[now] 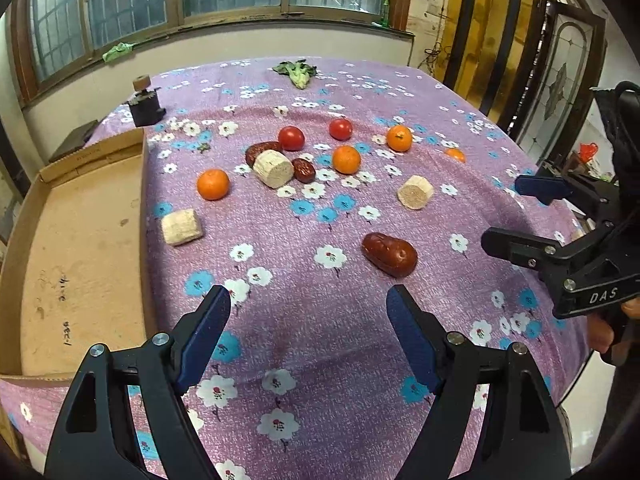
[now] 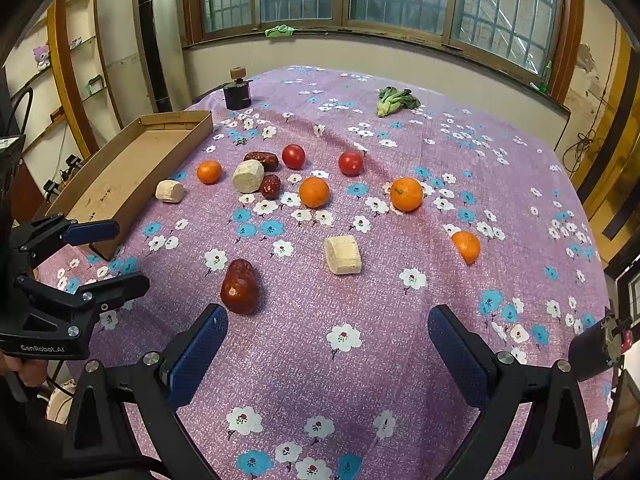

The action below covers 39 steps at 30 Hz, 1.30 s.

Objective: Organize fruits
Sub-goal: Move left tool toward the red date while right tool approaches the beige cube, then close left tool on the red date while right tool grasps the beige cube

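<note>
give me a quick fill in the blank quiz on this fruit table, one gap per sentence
1. The cardboard tray holds ____ fruits.
2. Both the left gripper and the right gripper have their jaws ____.
3. The number of red tomatoes on the cloth is ____.
4. The leafy green vegetable lies at the table's ____ end, near the window.

Missing words: no; open; two; far

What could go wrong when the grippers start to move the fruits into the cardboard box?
1. The oranges, such as this orange, and the tomatoes are round, so a push from an open finger may roll them across the cloth.
2. One small orange lies near the table's right side and might roll off.
3. Two dates touch a pale cylinder; a grasp there may catch the wrong thing.
</note>
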Tool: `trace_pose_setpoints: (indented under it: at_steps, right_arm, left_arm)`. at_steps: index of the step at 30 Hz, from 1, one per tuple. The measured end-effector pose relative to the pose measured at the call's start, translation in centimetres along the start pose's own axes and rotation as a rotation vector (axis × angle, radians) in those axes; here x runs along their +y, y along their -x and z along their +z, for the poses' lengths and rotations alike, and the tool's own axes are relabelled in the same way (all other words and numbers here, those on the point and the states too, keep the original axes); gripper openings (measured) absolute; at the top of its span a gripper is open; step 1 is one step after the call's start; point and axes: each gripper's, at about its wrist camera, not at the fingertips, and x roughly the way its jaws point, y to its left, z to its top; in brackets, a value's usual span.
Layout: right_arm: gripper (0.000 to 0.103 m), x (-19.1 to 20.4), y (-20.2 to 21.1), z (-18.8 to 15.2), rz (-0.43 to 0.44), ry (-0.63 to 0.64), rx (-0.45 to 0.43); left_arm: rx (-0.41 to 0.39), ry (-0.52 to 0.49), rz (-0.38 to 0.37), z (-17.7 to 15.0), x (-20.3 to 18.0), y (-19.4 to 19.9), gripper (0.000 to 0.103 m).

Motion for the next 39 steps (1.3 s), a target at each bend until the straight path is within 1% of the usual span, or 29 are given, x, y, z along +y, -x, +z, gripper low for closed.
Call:
trace_pose_setpoints:
  at_steps: [1,3,5,7,9,11,13,14,16,18,20,21,22,23,24,25,28,33,39]
  right_arm:
    - [0.100,0.0,0.0,-0.1,0.010,-0.002,-0.001]
    - [0.094,0.0,-0.1,-0.3,0.044,-0.004,-0.005]
    - [0.090,0.2,-0.4,-0.3,0.070,-0.004,-0.002]
    - [0.083,0.2,-1.1,-0.2,0.070,-0.002,0.004]
    - [0.072,-0.3,-2.2,0.2,0.076,-0.015,0.013]
    - [0.068,-0.9,-3.2,0.6,0.088,-0.037,0.024]
    - [0.061,-1.6,-4.5,1.2,0.101,-0.057,0.035]
    - [0.056,-1.9,-5.1,1.4,0.103,-0.062,0.041]
    - [0.054,-2.5,-6.4,1.9,0.095,-0.074,0.058]
    - [0.045,-3.0,-7.4,2.2,0.097,-0.081,0.067]
    - [0.041,-3.4,-8.4,2.5,0.106,-0.092,0.080]
    - [0.037,-3.6,-8.8,2.7,0.111,-0.095,0.085]
    - [0.034,-3.7,-9.3,2.7,0.115,-0.096,0.093]
    - [0.031,-3.8,-9.6,2.7,0.125,-0.098,0.099]
    - [0.026,-3.8,-9.5,2.6,0.131,-0.097,0.091]
    - [0.026,-3.8,-9.4,2.5,0.141,-0.097,0.087]
    - [0.024,-4.1,-8.5,1.9,0.127,-0.110,0.072]
    - [0.024,-4.3,-6.7,1.0,0.136,-0.135,0.057]
    - [0.024,-3.2,-4.8,0.5,0.149,-0.130,0.036]
  left_arm:
    - [0.000,-0.002,-0.004,-0.1,0.0,0.0,0.081]
    - [0.003,0.002,-0.015,-0.3,0.1,-0.2,0.081]
    - [0.009,0.012,-0.042,-0.2,0.0,-0.6,0.080]
    - [0.004,0.011,-0.066,0.2,-0.6,-0.9,0.080]
    - [0.008,-0.015,-0.067,0.9,-1.6,-1.4,0.080]
    - [0.015,-0.045,-0.076,1.6,-2.7,-2.1,0.080]
    - [0.035,-0.075,-0.073,2.3,-3.7,-3.2,0.080]
    - [0.045,-0.083,-0.074,2.5,-4.0,-3.6,0.080]
    - [0.064,-0.101,-0.076,2.9,-4.7,-4.7,0.080]
    - [0.074,-0.116,-0.077,3.1,-5.3,-5.6,0.080]
    - [0.092,-0.119,-0.082,3.2,-5.7,-6.6,0.080]
    - [0.100,-0.122,-0.084,3.2,-5.8,-7.0,0.080]
    - [0.110,-0.122,-0.084,3.2,-5.9,-7.6,0.077]
    - [0.117,-0.119,-0.088,3.2,-5.9,-8.0,0.062]
    - [0.133,-0.115,-0.092,3.1,-5.8,-8.6,0.051]
    - [0.104,-0.126,-0.083,3.0,-5.8,-8.3,0.045]
    - [0.112,-0.120,-0.095,3.0,-5.5,-8.1,0.046]
    - [0.095,-0.113,-0.071,2.6,-4.8,-7.0,0.046]
    - [0.063,-0.099,-0.015,2.6,-3.3,-5.0,0.046]
